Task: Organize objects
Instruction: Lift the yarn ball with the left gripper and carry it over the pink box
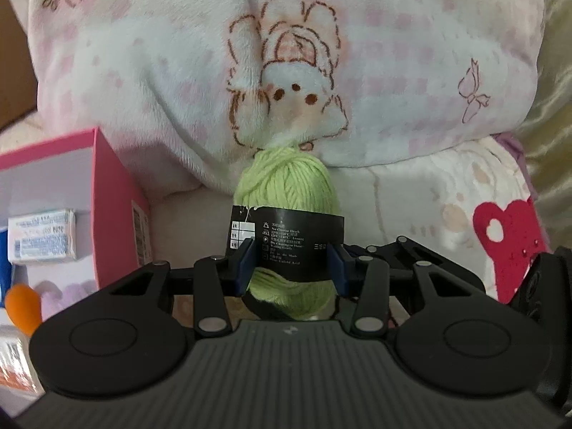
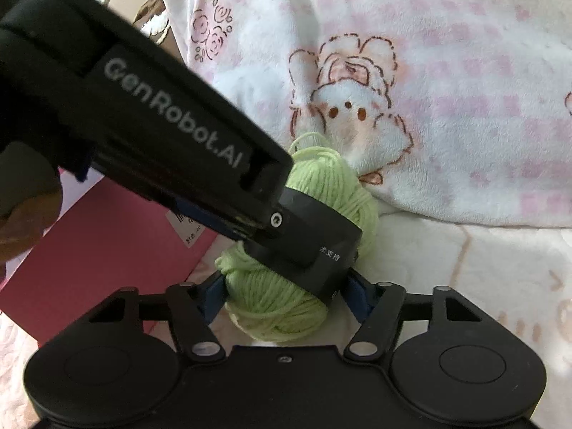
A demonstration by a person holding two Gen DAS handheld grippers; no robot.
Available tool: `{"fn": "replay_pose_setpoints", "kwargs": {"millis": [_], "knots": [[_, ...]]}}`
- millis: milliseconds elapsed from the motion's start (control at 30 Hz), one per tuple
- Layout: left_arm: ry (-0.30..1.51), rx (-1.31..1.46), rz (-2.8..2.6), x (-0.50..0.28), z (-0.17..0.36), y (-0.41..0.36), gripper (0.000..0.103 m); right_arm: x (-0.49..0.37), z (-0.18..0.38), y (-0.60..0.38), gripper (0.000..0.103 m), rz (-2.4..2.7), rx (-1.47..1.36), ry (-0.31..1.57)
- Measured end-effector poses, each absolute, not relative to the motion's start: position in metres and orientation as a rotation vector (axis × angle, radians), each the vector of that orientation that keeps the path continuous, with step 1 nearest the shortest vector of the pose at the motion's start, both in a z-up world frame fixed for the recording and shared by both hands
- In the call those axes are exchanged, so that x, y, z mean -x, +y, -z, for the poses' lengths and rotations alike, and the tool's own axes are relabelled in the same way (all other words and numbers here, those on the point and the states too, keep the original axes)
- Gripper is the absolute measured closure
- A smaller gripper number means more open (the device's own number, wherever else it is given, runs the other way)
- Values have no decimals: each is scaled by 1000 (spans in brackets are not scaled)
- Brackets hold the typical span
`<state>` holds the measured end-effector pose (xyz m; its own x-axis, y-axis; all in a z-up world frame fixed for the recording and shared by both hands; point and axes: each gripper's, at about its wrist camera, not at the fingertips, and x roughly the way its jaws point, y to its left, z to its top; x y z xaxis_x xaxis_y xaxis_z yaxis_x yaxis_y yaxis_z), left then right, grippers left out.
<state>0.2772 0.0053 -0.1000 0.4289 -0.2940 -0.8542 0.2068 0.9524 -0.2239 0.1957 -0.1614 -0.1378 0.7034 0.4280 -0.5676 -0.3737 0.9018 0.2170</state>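
While both tools crowd the same small spot on the bed, the green yarn ball (image 1: 286, 193) sits between the blue pads of the left hand-held gripper (image 1: 291, 262), which is closed on its black paper band (image 1: 286, 239) from both sides. In the right wrist view the same yarn ball (image 2: 282, 296) lies between the fingers of the right hand-held gripper (image 2: 286, 296); its blue pads (image 2: 214, 295) stand just beside the wool on either side, and I cannot tell whether they press it or only flank it. The left tool's black body, lettered "GenRobot.AI", reaches in from the upper left of that view and covers part of the band (image 2: 314, 246).

Beyond the yarn, on the far side, a plush white blanket (image 1: 321, 53) with pink checks and a brown-outlined flower character is bunched up, and the yarn's far end touches its lower fold. Under the yarn lies a cream bed sheet (image 1: 411, 193) with pale prints, and a red heart patch (image 1: 507, 246) shows to the right.

To the left stands a pink box (image 1: 118, 207), open, with a white inner wall. Inside it a small white packet (image 1: 43, 237) with blue print rests against the wall, and something orange (image 1: 23, 305) shows nearer, at the left edge. The box's pink side with a white label (image 2: 187, 230) appears left of the yarn in the right wrist view, close to it but apart.
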Motion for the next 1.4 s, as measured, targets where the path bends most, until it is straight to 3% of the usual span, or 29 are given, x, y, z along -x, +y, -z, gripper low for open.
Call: {"fn": "replay_pose_setpoints", "kwargs": {"millis": [433,1400], "knots": [[1031,107,309,-257,102,4,64,-188,129,-159,44,-447,-38,653],[1099,145,358,-157,66,-3,65,-105,68,-179,45,-507,-66,802]]}}
